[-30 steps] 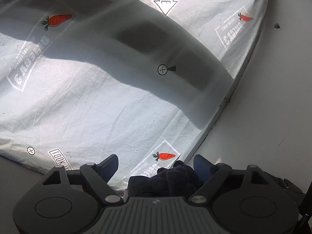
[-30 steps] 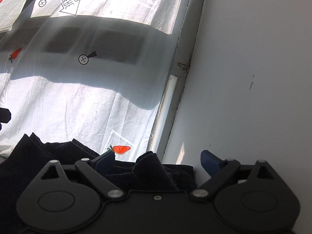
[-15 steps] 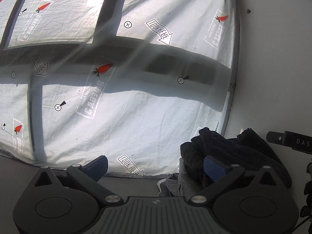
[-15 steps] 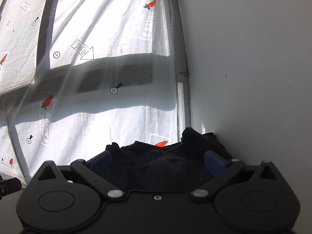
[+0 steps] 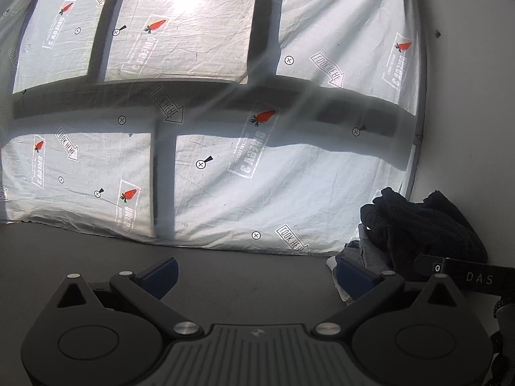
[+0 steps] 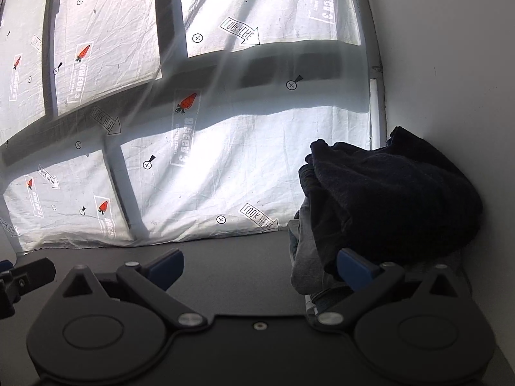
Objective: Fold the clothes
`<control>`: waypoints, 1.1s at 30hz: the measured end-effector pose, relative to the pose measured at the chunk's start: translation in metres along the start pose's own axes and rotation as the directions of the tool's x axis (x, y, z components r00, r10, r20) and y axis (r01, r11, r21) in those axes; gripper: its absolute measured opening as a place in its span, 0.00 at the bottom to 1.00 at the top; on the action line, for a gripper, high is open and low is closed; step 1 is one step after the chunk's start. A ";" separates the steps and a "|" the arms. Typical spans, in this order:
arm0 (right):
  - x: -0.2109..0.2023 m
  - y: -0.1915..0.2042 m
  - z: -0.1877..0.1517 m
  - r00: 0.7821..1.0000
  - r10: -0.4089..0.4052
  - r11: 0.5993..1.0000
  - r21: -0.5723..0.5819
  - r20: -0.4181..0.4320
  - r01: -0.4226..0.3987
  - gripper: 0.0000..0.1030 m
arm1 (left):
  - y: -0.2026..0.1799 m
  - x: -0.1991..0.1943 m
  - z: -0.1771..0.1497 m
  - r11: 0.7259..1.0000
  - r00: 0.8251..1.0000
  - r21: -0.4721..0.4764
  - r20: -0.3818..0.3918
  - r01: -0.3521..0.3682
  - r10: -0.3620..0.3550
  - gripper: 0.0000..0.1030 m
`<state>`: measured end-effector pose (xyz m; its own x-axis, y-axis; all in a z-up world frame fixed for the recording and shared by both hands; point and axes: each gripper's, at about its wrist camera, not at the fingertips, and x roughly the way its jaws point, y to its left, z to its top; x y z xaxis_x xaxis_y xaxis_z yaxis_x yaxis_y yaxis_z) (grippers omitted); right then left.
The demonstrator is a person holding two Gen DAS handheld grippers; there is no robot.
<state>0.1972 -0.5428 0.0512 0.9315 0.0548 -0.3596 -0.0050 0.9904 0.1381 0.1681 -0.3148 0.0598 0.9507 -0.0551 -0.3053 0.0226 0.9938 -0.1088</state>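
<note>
A pile of dark navy clothes [image 5: 421,225] [image 6: 386,199] rests on a grey garment [image 6: 305,257] in the corner where the dark table meets the white wall. My left gripper [image 5: 257,275] stands open over bare tabletop, left of the pile, with nothing between its blue pads. My right gripper [image 6: 260,267] is open too and holds nothing; its right finger [image 6: 354,268] is just in front of the pile's lower edge. Part of the right gripper's black body [image 5: 466,276] shows beside the pile in the left wrist view.
The dark grey table [image 5: 251,267] [image 6: 231,254] runs back to a backlit white sheet [image 5: 257,177] [image 6: 225,167] printed with carrots and arrows, hung over a window. A white wall [image 5: 466,112] [image 6: 450,64] closes the right side. The left gripper's edge [image 6: 25,276] shows at far left.
Both grippers have drawn back and to the left, away from the corner. The dark clothes that lay between their jaws now sit on the pile. The left jaws have widened.
</note>
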 end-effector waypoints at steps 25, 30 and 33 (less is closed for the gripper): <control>-0.139 0.324 -0.114 0.995 0.027 0.997 -0.070 -0.092 -0.034 1.00 | 0.290 -0.163 -0.025 0.998 0.994 0.047 -0.099 -0.036 0.040 1.00; -0.152 0.351 -0.125 0.993 -0.005 0.996 -0.089 -0.120 -0.006 1.00 | 0.313 -0.183 -0.031 0.999 0.992 0.039 -0.118 -0.034 0.039 1.00; -0.159 0.360 -0.133 0.991 -0.012 0.996 -0.085 -0.136 0.000 1.00 | 0.322 -0.189 -0.034 0.998 0.991 0.051 -0.126 -0.040 0.046 1.00</control>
<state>-0.0010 -0.1781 0.0353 0.8732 0.0601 -0.4837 -0.0361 0.9976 0.0589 -0.0146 0.0120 0.0500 0.9043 -0.0208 -0.4265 0.0004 0.9989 -0.0478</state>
